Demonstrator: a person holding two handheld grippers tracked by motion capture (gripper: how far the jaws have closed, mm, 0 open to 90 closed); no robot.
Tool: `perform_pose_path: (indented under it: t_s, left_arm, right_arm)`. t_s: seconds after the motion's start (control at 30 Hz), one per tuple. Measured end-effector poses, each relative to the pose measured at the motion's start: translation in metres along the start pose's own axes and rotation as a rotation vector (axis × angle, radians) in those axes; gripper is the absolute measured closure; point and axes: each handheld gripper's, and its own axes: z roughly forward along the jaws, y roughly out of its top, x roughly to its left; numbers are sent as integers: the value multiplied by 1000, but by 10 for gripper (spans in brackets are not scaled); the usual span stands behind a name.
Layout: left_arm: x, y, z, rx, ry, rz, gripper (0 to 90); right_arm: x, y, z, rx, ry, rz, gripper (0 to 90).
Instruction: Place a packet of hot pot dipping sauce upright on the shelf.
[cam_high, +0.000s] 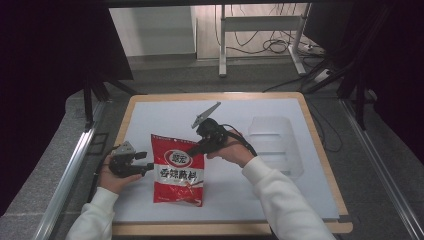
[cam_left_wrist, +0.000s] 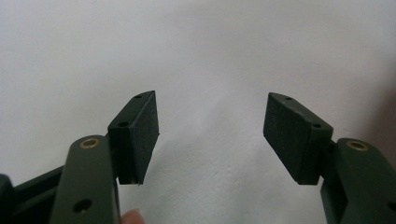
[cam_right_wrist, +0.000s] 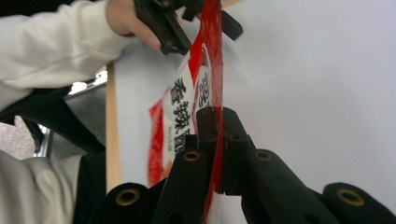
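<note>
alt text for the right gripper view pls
The right tongs are shut on the edge of a red and white snack bag that runs away from the camera over a white table. At the top, the left tongs, held by a hand in a white sleeve, sit by the bag's far end.

Light: even and bright on the white table (cam_high: 150, 210)
Surroundings: dark at both sides
Focus: gripper views soft, near jaws blurred

A red bag (cam_high: 178, 170) lies on the white table (cam_high: 280, 195). The right gripper (cam_high: 194, 149) pinches its top edge; the left gripper (cam_high: 148, 167) sits beside its left edge.
</note>
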Motion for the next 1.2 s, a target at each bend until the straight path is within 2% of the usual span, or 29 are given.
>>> perform_pose_path:
  t_s: [0.03, 0.17, 0.37, 0.5, 0.6, 0.7, 0.73, 0.8, 0.93, 1.03, 1.13, 1.2]
  left_arm:
    - [0, 0, 1, -1, -5, 4, 354]
    - [-1, -1, 1, 3, -5, 1, 354]
    - [-2, -1, 3, 11, -6, 7, 354]
    - [-2, -1, 3, 12, -6, 7, 353]
    - [-3, -1, 4, 10, -14, 8, 350]
    - [-3, -1, 4, 14, -15, 14, 349]
    - [-3, -1, 4, 15, -15, 14, 349]
    - [-3, -1, 4, 16, -15, 15, 348]
    - [-4, -1, 5, 18, -16, 14, 348]
    - [-4, -1, 6, 21, -17, 15, 348]
    - [-4, -1, 7, 29, -19, 20, 347]
    - [-4, -1, 7, 28, -19, 19, 347]
  right_arm:
    - [2, 1, -4, -16, 17, 1, 885]
    - [7, 3, -10, -33, 33, -3, 885]
    - [17, 8, -21, -58, 63, -34, 886]
    - [23, 12, -29, -66, 47, -53, 886]
    - [24, 15, -41, -69, 14, -73, 886]
    - [23, 16, -48, -74, -4, -70, 886]
    - [21, 15, -58, -80, -27, -69, 886]
    - [20, 15, -61, -82, -33, -67, 886]
    - [19, 9, -83, -103, -64, -57, 886]
    - [20, 6, -89, -107, -73, -56, 886]
    - [21, 2, -103, -108, -106, -53, 886]
    - [21, 2, -106, -111, -113, -54, 886]
